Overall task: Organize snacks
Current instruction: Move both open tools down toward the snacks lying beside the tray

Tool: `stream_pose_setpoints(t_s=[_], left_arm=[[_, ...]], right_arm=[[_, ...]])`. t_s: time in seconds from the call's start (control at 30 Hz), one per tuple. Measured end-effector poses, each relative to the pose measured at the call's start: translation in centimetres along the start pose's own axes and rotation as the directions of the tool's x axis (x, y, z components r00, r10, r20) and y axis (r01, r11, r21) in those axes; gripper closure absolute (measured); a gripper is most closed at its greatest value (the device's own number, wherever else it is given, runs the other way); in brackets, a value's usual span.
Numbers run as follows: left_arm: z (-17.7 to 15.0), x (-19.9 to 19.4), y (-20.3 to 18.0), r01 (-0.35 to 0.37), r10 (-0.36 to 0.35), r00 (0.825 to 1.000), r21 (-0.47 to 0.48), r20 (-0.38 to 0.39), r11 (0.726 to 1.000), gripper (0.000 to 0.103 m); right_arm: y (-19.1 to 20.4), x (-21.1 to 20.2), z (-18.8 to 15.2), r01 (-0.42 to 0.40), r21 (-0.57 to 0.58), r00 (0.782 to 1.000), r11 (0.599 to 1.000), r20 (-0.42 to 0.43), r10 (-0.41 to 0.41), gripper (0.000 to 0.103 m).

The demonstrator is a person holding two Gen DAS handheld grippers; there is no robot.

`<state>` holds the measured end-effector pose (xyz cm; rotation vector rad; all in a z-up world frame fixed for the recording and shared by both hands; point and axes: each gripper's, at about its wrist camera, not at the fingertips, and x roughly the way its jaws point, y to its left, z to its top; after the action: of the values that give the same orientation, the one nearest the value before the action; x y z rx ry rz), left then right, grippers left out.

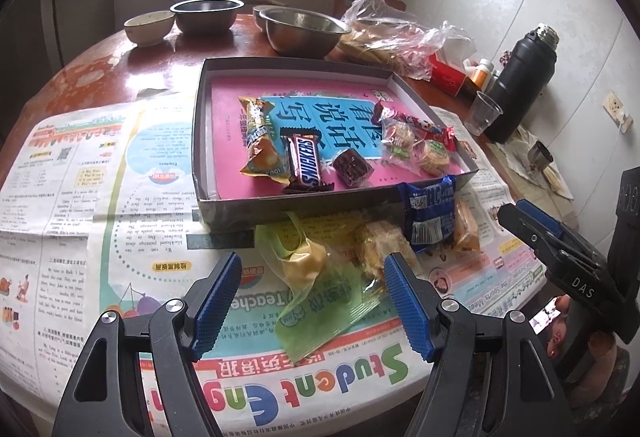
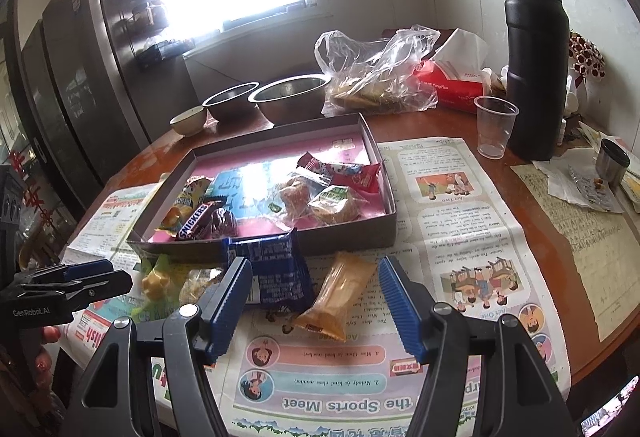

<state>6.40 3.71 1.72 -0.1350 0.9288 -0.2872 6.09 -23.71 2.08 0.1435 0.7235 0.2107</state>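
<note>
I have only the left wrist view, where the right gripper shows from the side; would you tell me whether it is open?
Observer: Yes, the right gripper is open, with nothing clamped; the blue packet and the orange packet lie just ahead of it.
Operator: Thank you. The blue packet hides most of the orange one for me; how does it lie?
Observer: It lies flat on the newspaper, right of the blue packet and outside the box.
</note>
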Motion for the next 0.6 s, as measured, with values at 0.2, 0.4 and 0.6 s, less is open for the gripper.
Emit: stream_pose_setpoints(t_s=[0.2,0.4,0.6], left_arm=[[-0.3,0.1,0.5,-0.004,0.004,1.0,-0.005,-0.008,1.0,0.028],[-0.7,0.5,1.4,-0.027,0.027,0.999,-0.01,-0.028,1.0,0.028],[-0.9,1.5,1.9,-0.031,0.03,0.998,-0.033,-0.051,0.999,0.028]], right_arm=[[0.3,0.3,-0.6,0.012,-0.014,1.0,1.0,-0.019,-0.012,0.037],[0.4,0.8,-1.3,0.019,-0.025,0.999,1.0,-0.045,-0.02,0.037],[0.2,1.4,-1.9,0.028,-0.03,0.997,0.999,-0.069,-0.03,0.037]])
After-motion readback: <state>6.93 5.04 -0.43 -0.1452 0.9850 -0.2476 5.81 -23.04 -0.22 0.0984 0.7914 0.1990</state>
